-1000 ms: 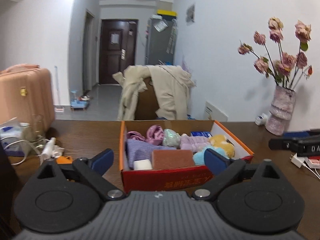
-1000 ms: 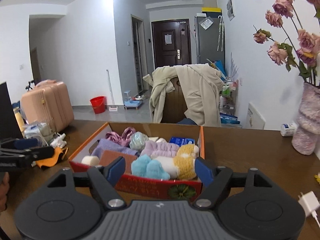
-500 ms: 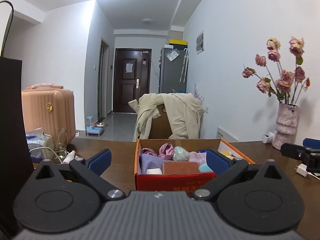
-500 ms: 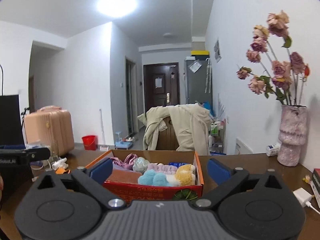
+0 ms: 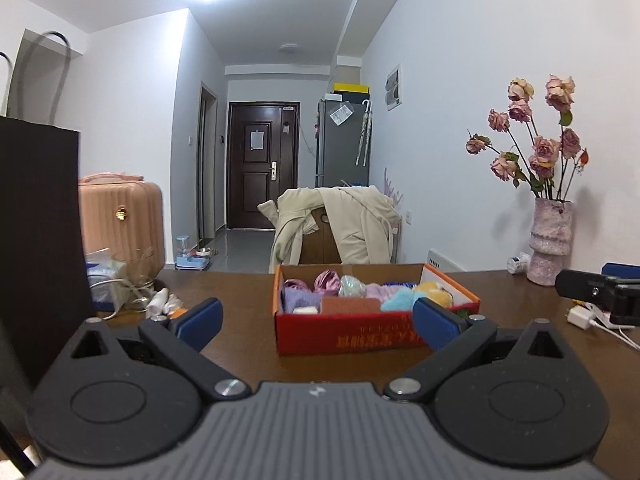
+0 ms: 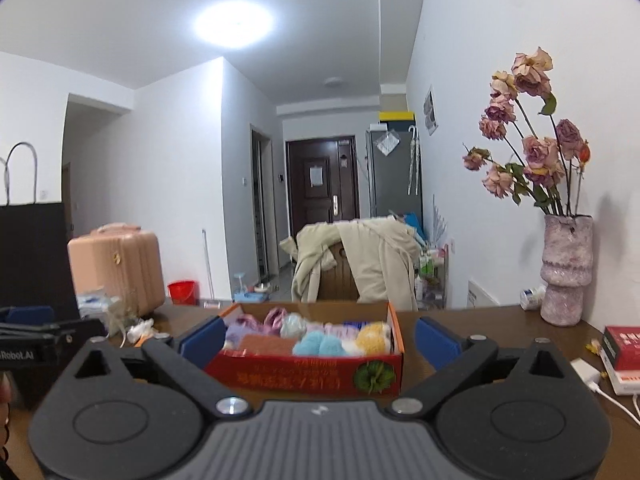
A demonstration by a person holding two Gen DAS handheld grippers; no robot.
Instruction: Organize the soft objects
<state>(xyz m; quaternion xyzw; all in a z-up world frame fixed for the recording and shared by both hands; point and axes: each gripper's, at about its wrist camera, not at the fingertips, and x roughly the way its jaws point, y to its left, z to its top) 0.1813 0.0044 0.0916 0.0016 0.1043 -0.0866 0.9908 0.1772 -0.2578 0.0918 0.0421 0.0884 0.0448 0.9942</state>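
- Now I am holding my left gripper wide open and empty, facing the red cardboard box of soft plush items dead ahead on the brown wooden table.
- I am keeping my right gripper spread and empty too; the box's long axis is running crosswise, seemingly nearer this side.

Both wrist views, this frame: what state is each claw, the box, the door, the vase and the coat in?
left claw: open, empty, short of the box
right claw: open, empty
red cardboard box: open-topped, filled with soft items
dark front door: closed
vase of dried roses: upright on the table
beige coat: draped over a chair
pink suitcase: closed, upright
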